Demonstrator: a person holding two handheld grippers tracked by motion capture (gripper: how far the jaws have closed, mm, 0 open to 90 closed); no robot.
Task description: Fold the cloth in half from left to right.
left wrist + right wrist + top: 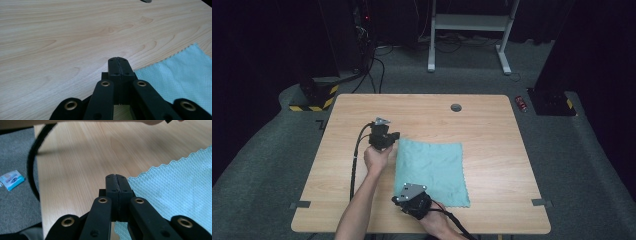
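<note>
Now, step: cloth (430, 171) is to be taken by its two left corners, pinched low and evenly.
Cloth: laid flat, centre toward the surface's (492, 125) near edge.
Left gripper (393, 136): jaws closed, nothing held, at far-left corner.
Right gripper (401, 204): jaws closed, empty, at near-left corner.

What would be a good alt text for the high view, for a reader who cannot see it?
A person's two hands hold black grippers at the left edge of a light blue cloth lying flat on a wooden table. The left gripper is at the cloth's far left corner and the right gripper at its near left corner. Grey carpet surrounds the table.
</note>
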